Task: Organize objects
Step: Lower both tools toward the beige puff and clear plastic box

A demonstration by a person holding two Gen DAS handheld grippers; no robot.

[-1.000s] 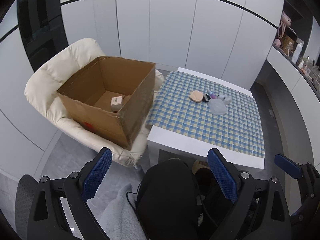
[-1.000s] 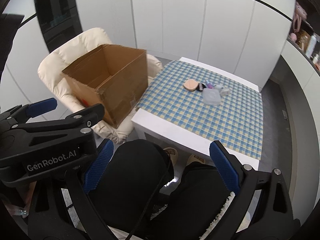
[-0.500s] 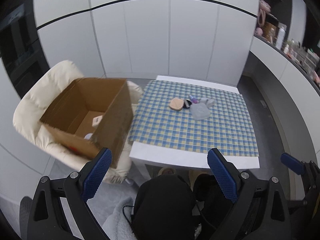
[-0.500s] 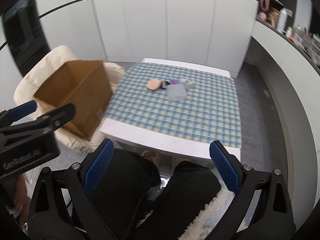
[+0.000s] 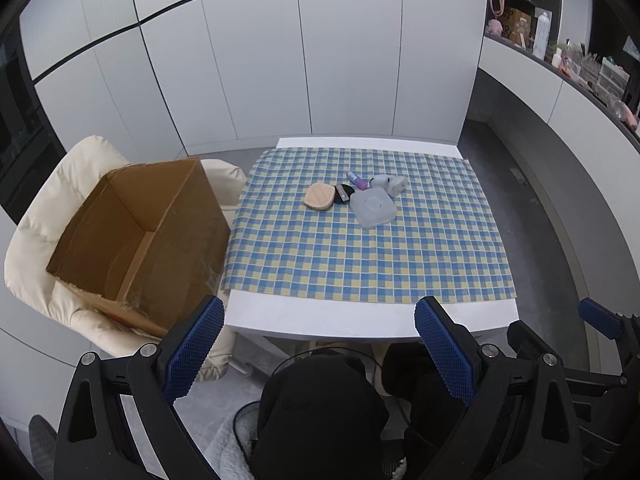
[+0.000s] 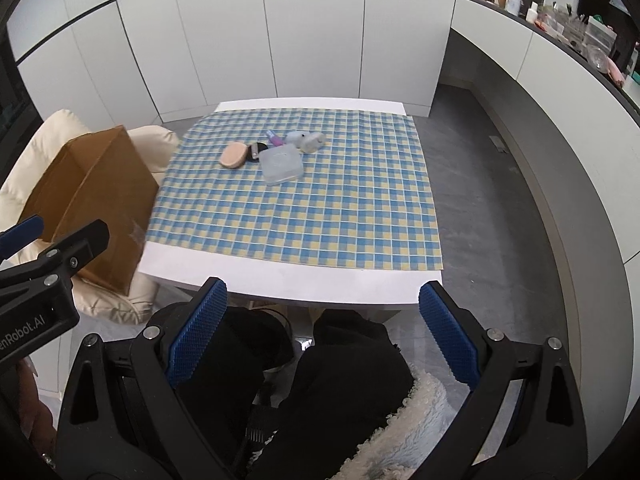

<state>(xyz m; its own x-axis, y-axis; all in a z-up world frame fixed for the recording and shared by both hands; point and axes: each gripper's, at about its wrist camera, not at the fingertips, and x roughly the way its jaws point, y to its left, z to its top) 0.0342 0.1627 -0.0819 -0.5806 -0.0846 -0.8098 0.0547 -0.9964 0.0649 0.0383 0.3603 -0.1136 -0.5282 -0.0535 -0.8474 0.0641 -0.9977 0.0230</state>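
A small cluster lies on the checked cloth [image 5: 360, 248] [image 6: 320, 208]: a peach-coloured pad [image 5: 319, 197] [image 6: 233, 155], a black item [image 5: 344, 194] [image 6: 256, 150], a purple tube [image 5: 357, 179] [image 6: 274, 138], a translucent square box [image 5: 373, 209] [image 6: 281, 166] and a pale grey gadget [image 5: 388, 184] [image 6: 306, 141]. An open cardboard box [image 5: 136, 236] [image 6: 92, 208] sits on a cream armchair [image 5: 52, 200] [image 6: 24, 184] left of the table. My left gripper [image 5: 316, 344] and right gripper [image 6: 322, 336] hang open and empty above the person's lap, short of the table's near edge.
The white table [image 5: 360, 320] [image 6: 288, 276] stands before white cupboard doors. A counter with bottles and clutter [image 5: 560, 56] [image 6: 560, 12] curves along the right. Grey floor [image 5: 560, 208] lies right of the table. The person's dark-clothed knees [image 6: 320, 360] are under the grippers.
Both views have swung right, from the cardboard box toward the table, which now sits centred. Both grippers stay open and empty. The box's inside is now mostly hidden.
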